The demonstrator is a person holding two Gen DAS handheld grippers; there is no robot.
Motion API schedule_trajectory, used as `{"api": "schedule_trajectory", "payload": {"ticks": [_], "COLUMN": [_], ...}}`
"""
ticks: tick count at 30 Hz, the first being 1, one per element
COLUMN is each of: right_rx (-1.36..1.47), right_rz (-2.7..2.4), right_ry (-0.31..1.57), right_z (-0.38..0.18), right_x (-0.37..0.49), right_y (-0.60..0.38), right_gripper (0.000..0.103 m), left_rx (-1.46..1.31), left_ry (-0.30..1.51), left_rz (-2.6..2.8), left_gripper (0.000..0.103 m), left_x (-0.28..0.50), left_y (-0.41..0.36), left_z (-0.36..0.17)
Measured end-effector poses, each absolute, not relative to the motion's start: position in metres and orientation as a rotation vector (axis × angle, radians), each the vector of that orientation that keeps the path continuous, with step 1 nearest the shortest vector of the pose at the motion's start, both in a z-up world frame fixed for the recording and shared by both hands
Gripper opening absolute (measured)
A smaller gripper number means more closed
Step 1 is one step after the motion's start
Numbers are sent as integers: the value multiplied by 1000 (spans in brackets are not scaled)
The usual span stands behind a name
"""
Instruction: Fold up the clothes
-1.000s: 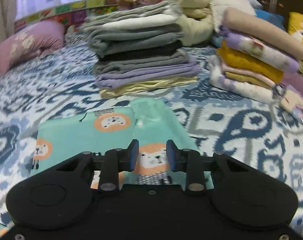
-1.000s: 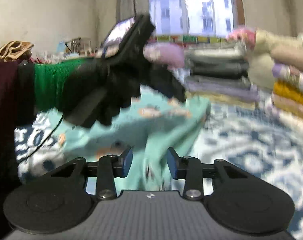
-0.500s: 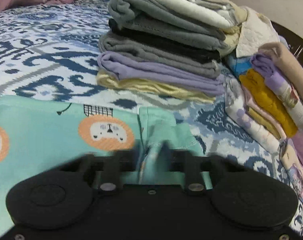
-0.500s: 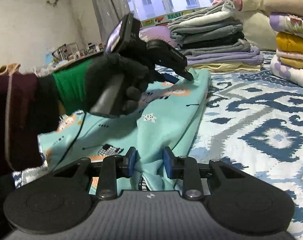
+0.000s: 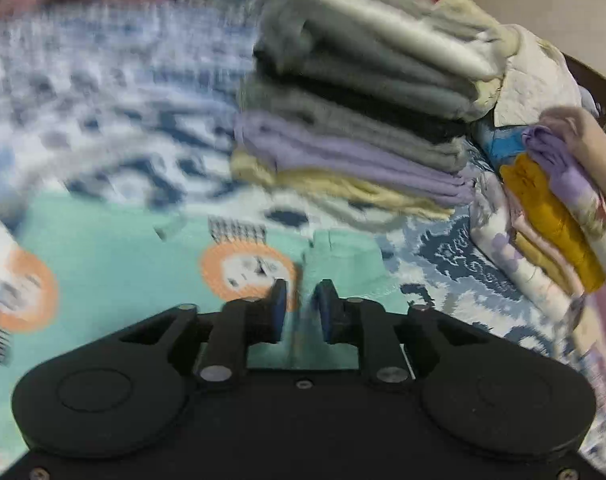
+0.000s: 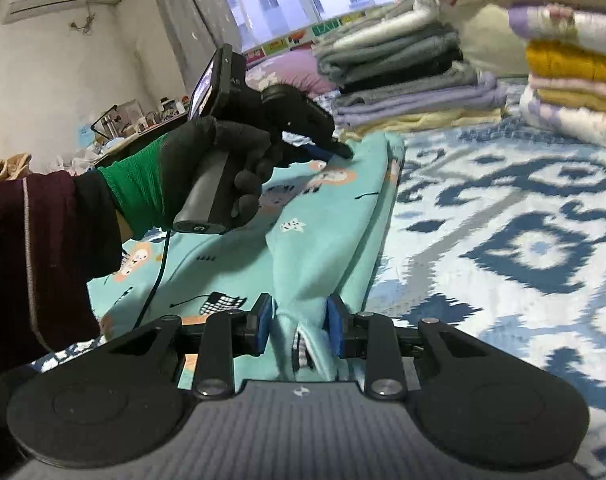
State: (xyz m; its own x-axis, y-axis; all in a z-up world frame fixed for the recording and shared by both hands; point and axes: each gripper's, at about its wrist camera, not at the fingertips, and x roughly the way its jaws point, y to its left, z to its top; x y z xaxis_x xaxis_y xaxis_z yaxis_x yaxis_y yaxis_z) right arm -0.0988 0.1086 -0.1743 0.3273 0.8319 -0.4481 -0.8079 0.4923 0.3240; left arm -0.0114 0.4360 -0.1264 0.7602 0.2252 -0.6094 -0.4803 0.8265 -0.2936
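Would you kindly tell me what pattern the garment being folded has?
Mint green garment printed with orange-ringed lion faces and small black doodles; clearest in the right wrist view.

No legible text, label or number on anything here.
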Motion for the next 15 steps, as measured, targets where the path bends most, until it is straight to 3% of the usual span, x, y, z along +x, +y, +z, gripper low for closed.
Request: {"api": "schedule_trajectory", "payload": {"ticks": [7,9,13,15], "right_rx": [-42,-74,44,73], "right_rz": [1073,1055,983,991], "right_ry": [355,376,608,617], "right_z": [-157,-162,-173,-171], "right_x": [-121,-116,-99,-100], "right_y": [105,120,109,100], "right_gripper": [32,32,35,39], "left_rx": [-217,-184,-219,-227], "left_ry": [608,639,675,695], "left_rz": [266,242,228,232], "left_gripper": [14,14,14,14], "left_x": [-23,-12,1,1], "left_y": [381,369,363,360], "left_z": [-106,-110,-123,-131]}}
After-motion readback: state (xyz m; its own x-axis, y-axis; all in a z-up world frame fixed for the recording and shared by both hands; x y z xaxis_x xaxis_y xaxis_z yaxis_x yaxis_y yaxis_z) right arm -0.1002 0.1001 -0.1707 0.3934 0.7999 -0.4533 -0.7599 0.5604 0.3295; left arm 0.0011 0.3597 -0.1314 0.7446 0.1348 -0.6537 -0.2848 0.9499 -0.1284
